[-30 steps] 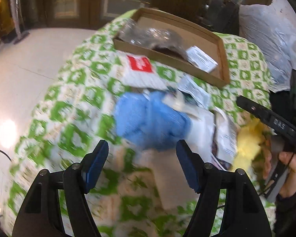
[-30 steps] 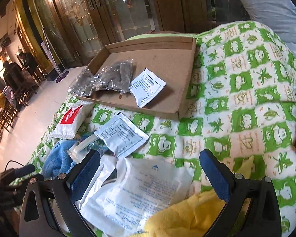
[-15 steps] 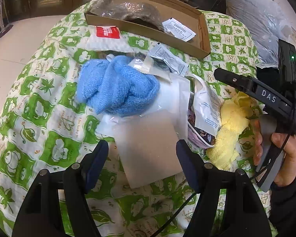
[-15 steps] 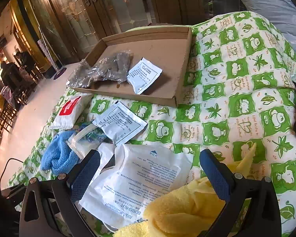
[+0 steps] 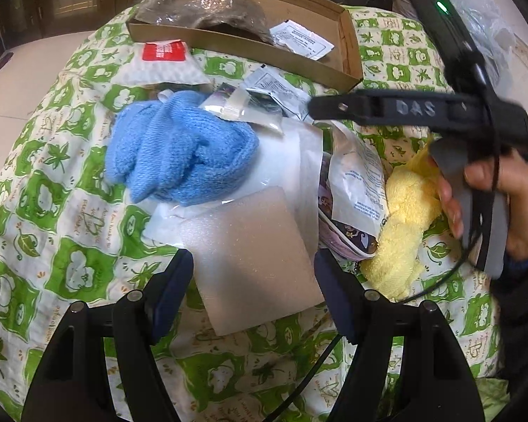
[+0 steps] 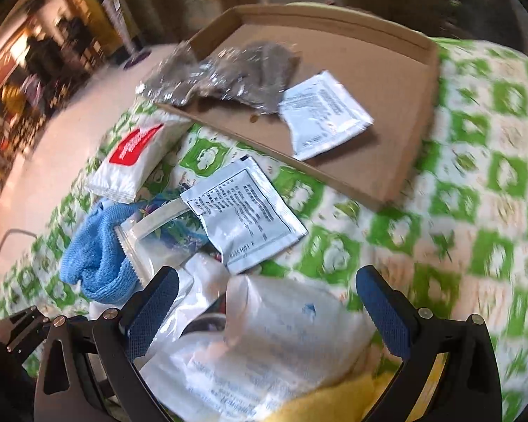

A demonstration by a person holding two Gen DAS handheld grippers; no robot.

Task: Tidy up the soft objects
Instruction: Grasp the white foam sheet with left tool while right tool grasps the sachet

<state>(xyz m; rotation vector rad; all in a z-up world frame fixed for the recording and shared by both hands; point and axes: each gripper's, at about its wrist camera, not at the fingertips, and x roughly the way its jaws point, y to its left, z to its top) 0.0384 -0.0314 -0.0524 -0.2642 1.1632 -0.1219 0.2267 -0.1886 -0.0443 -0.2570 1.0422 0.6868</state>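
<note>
Two items already lie in the box (image 6: pixel 397 112): a crinkly grey bag (image 6: pixel 225 70) and a white sachet (image 6: pixel 324 112). Most of the pile is still out on the green-checked cloth (image 5: pixel 52 183): a blue towel (image 5: pixel 179 154), a foam sheet (image 5: pixel 253 253), a second sachet (image 6: pixel 246 211), a red-labelled pack (image 6: pixel 137 161), a large printed bag (image 6: pixel 264 344) and a yellow towel (image 5: pixel 404 221). By that count the sorting looks barely begun. The left tongs (image 5: pixel 253 292) stand apart, empty, straddling the foam sheet's near end. The right tongs (image 6: pixel 264 313) are also apart and empty, over the printed bag, the view blurred.
</note>
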